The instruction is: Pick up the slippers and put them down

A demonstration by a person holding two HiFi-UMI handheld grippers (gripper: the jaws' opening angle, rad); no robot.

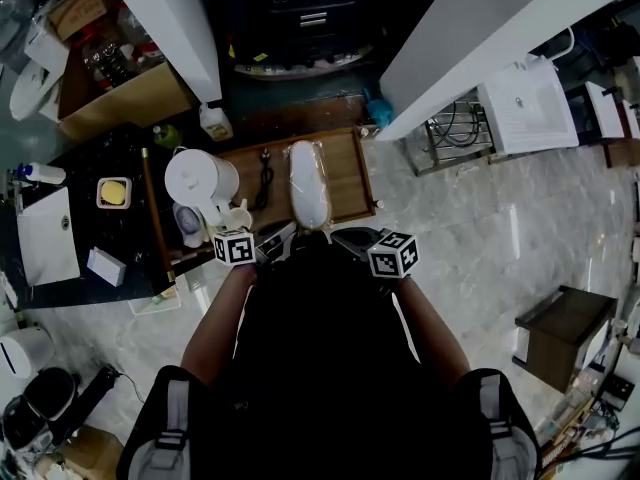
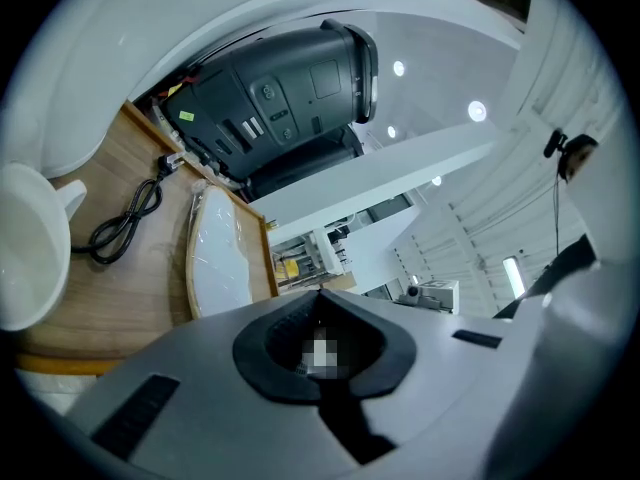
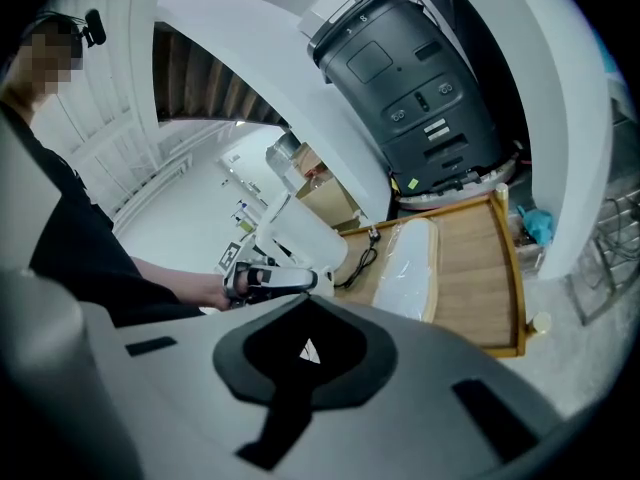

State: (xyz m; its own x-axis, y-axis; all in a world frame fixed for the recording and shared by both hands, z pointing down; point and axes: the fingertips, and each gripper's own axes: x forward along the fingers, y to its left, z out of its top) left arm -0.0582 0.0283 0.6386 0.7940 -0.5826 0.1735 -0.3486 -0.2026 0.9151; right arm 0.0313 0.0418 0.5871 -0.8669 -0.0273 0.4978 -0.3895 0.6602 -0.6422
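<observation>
Head view: the slippers [image 1: 308, 183] lie on the wooden tray [image 1: 348, 173], just ahead of the left gripper [image 1: 272, 242] and right gripper [image 1: 352, 238]. I think shut jaws would only push them away.

Left gripper view: jaws together, empty, pointing almost level. The slippers are ahead, a bit left.

Right gripper view: jaws together, empty, tipped down. The slippers are ahead, a bit right.
</observation>
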